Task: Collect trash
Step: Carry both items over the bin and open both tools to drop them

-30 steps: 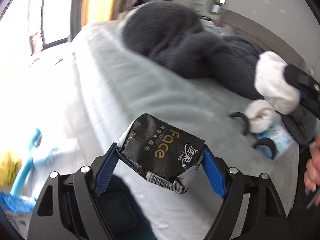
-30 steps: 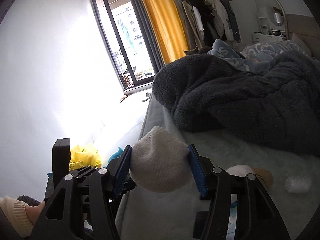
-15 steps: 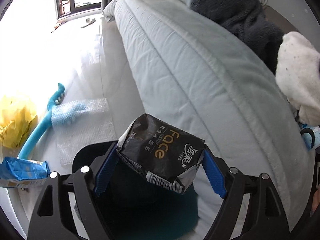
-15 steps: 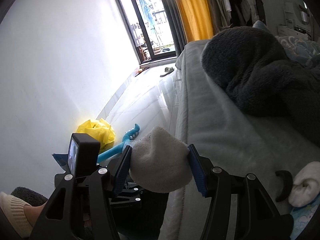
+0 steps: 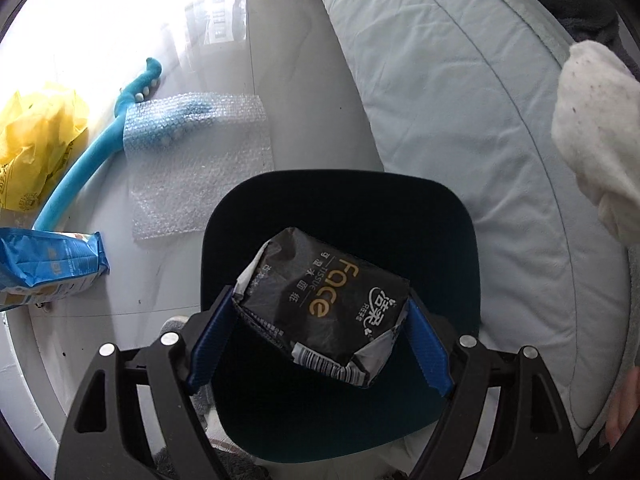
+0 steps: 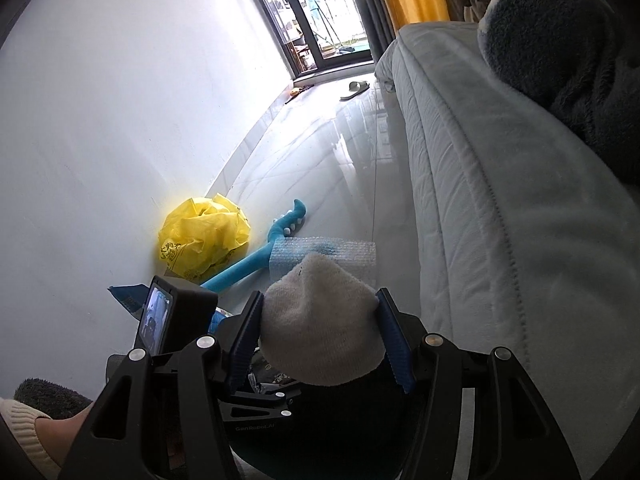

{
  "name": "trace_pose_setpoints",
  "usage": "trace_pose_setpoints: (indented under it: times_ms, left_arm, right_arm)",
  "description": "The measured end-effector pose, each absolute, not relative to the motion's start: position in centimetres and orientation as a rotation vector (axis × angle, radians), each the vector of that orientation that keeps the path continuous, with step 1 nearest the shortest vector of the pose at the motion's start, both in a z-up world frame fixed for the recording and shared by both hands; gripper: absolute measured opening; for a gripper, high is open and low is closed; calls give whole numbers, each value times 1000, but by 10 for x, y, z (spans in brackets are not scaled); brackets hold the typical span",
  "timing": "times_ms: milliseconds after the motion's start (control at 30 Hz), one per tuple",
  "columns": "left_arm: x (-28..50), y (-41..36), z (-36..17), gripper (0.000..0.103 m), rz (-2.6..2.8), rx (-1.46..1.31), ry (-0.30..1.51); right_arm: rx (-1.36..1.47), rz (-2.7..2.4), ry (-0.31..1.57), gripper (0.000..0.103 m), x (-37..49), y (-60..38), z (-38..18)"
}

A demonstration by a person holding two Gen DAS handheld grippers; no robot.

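Two grippers: left gripper and right gripper, each clamped on one piece of trash.
One tissue pack: the black tissue pack sits crosswise between the left gripper's blue pads, pressed from both sides, directly above the bin.
One sock: the white sock is bunched into a rounded lump between the right gripper's blue pads; in the left view it shows at the right edge, over the bed.
One bin: the dark bin stands on the floor against the side of the bed, its opening facing up.
Left gripper pose: pointed steeply down, jaws wide and pressed on the pack's two ends.
Right gripper pose: tilted down across the floor, just beside the left gripper's camera; jaws about half apart, closed on the sock. Whether it is over the bin I cannot quite tell, since the sock hides most of what lies below.
Pack looks: crumpled, glossy black with gold lettering, a barcode on the torn silver end.
Sock looks: off-white knit, faintly speckled.
Floor count: one yellow bag by the wall, one blue brush, one sheet of bubble wrap lying over the brush, one blue packet.
One bed: pale grey cover, a dark blanket heaped on top.
One slipper: far off by the window.
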State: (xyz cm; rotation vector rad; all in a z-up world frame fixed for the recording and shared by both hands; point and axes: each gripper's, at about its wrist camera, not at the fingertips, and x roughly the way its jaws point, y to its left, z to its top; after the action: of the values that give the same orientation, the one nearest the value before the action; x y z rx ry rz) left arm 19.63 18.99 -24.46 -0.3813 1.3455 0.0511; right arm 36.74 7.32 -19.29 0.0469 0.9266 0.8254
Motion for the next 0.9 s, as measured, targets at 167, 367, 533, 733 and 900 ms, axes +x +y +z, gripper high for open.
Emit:
trace_pose_setpoints:
  times_ms: [167, 367, 533, 733, 900]
  left_arm:
    - [190, 191, -253, 86, 0, -407, 1395]
    - [188, 194, -253, 91, -13, -407, 1436]
    - [187, 211, -225, 91, 38, -406, 1339]
    - [186, 228, -180, 82, 85, -384, 1147]
    - [187, 231, -142, 77, 77, -366, 1001]
  right_arm:
    - [29, 804, 990, 57, 372, 84, -216]
    - [25, 787, 1061, 58, 373, 88, -239]
    - [-9, 777, 1107, 58, 368, 97, -257]
    - [-91, 770, 1180, 58, 359, 112, -289]
    - [-149, 770, 1215, 58, 352, 120, -305]
